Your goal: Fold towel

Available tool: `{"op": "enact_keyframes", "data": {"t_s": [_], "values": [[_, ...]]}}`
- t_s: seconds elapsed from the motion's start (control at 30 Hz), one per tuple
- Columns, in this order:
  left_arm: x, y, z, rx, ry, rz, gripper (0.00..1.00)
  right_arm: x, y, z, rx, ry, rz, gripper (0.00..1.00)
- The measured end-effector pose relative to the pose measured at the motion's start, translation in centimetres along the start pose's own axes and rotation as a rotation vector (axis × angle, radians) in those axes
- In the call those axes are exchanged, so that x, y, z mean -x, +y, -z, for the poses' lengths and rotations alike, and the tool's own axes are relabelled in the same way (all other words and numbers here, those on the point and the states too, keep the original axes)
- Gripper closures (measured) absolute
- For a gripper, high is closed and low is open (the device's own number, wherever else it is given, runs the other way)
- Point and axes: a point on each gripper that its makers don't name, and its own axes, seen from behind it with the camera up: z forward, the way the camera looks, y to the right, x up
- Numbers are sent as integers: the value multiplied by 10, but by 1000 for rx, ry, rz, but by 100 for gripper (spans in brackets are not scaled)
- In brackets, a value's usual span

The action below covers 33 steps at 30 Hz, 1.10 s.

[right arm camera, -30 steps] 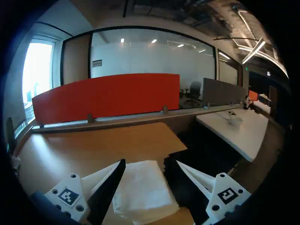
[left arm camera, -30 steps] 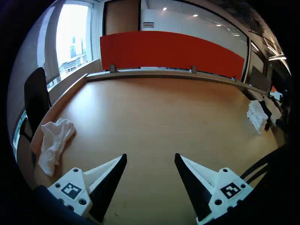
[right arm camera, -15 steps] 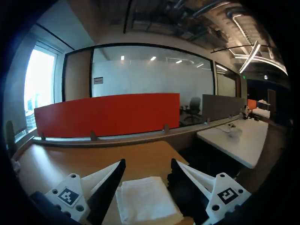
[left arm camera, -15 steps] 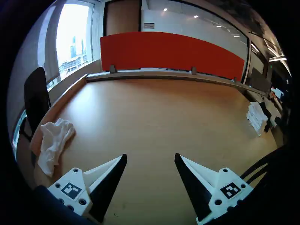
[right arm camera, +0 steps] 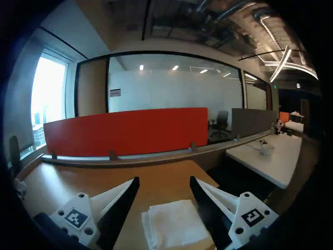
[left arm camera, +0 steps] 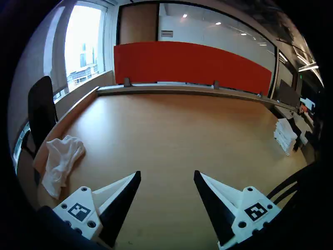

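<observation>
Towel (left arm camera: 60, 160), crumpled, on table (left arm camera: 175, 125), left gripper view; left gripper (left arm camera: 166, 179) fingers apart. Right gripper view: folded stack (right arm camera: 177, 225) below right gripper (right arm camera: 164, 187), fingers apart.

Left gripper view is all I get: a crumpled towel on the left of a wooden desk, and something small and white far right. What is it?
Observer: A neat stack of folded towels, close up in the right gripper view.
Operator: Is anything gripping it?
Observer: No. The right hand-held gripper is open, the stack showing between its fingers.
Operator: What's beyond that end?
Observer: A white desk with a cup on it.
</observation>
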Motion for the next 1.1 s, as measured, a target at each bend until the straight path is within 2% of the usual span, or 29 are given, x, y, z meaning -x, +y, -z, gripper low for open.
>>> {"op": "enact_keyframes", "data": {"t_s": [0.17, 0.37, 0.87, 1.1], "values": [[-15, -3, -1, 7, 45, 9, 6, -4, -16, 2, -26, 4, 6, 6], [-45, -9, -4, 0, 119, 11, 6, -11, -38, 4, -62, 12, 10, 6], [-137, -40, -11, -39, 302, 38, 6, -25, -99, 12, -136, 36, 1, 6], [-171, -47, -11, -38, 367, 38, 6, -24, -133, 14, -177, 40, -1, 7]]}}
